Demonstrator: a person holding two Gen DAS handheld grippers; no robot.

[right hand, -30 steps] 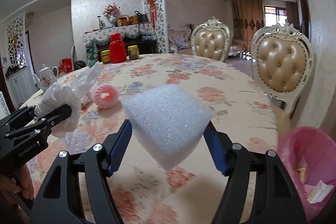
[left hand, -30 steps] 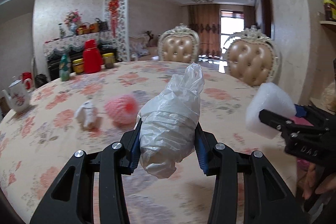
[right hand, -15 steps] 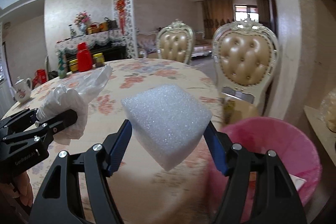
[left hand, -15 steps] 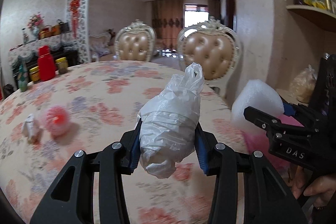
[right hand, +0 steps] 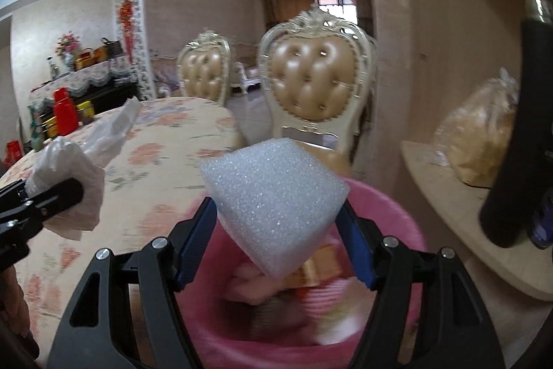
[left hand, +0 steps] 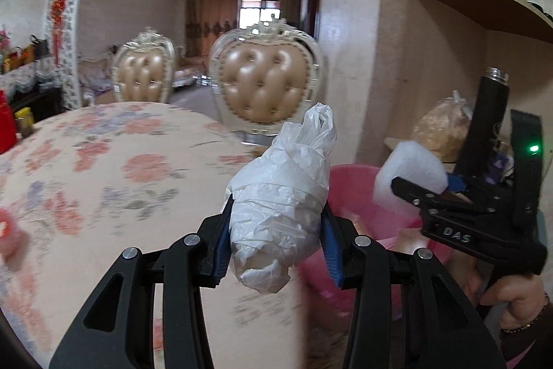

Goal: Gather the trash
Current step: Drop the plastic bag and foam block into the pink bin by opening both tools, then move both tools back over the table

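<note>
Carrying a wadded plastic bag clamped in the left tool, still short of the pink bin; advance before release. Right view: right tool grips foam block directly above the bin; release straight down.

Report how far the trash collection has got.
Done: the pink bin already holds some trash, blurred. In hand: the right gripper clamps a white foam block directly over the bin; the left gripper clamps a crumpled plastic bag near the bin's edge. Left: release both, then fetch the pink item at the table's left edge.
</note>
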